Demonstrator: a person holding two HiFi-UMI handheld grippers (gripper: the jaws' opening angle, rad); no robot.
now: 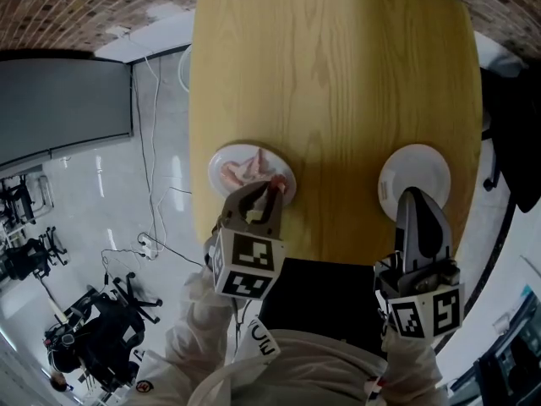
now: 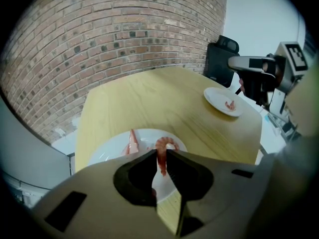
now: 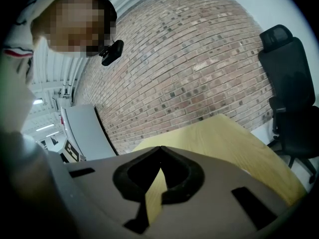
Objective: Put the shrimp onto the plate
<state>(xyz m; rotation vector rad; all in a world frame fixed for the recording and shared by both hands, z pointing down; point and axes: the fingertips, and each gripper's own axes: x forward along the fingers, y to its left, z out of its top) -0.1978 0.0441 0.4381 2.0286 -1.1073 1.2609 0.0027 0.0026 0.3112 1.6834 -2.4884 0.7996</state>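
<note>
Two white plates sit on the round wooden table (image 1: 338, 66). The left plate (image 1: 221, 161) holds several pink shrimp (image 1: 238, 172). My left gripper (image 1: 271, 186) is shut on one shrimp (image 2: 161, 158), which hangs curled just above that plate's (image 2: 107, 148) near rim. Another shrimp (image 2: 131, 142) lies on the plate behind it. The right plate (image 2: 219, 97) holds one small shrimp (image 2: 230, 104). My right gripper (image 1: 412, 196) hovers over the right plate's (image 1: 433, 166) near edge, shut with nothing in it; its tips (image 3: 159, 149) meet.
A black office chair (image 3: 288, 78) stands at the table's right side, with a brick wall (image 2: 114, 39) beyond. A grey panel (image 1: 63, 104), cables and a chair base (image 1: 101, 320) are on the floor at the left. The table's near edge (image 1: 330, 256) is close to the person's body.
</note>
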